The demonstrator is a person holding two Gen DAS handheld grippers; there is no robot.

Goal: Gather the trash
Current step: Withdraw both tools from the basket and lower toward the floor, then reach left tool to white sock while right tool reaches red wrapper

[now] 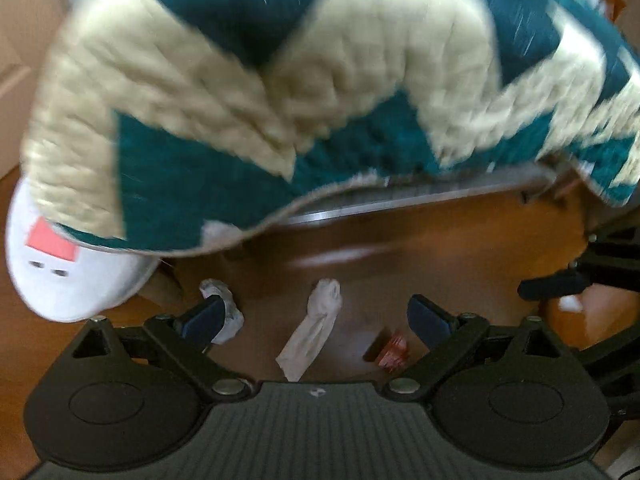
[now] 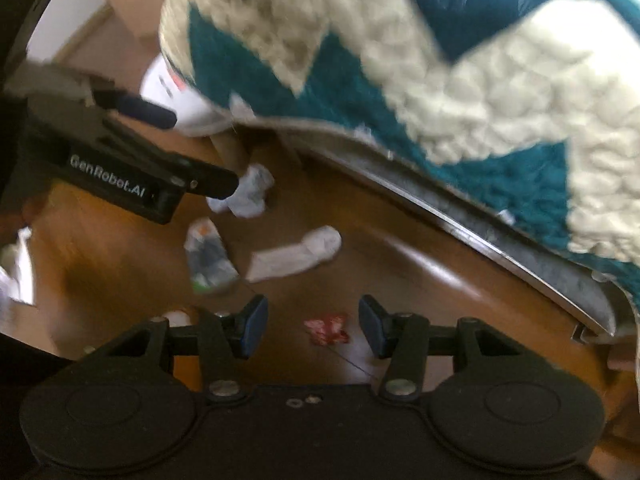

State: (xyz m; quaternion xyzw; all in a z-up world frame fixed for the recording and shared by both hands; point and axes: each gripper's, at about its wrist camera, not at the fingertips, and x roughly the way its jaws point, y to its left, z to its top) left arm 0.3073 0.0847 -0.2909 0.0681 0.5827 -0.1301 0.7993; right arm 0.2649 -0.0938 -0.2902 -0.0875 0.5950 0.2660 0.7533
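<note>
Two socks, one red wrapper

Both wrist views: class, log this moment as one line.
left gripper: open, empty | right gripper: open, above red wrapper | white sock: on floor

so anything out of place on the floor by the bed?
Yes: litter lies on the wooden floor beside the bed frame: a white sock, crumpled tissue, a flattened printed packet and a red wrapper.
</note>
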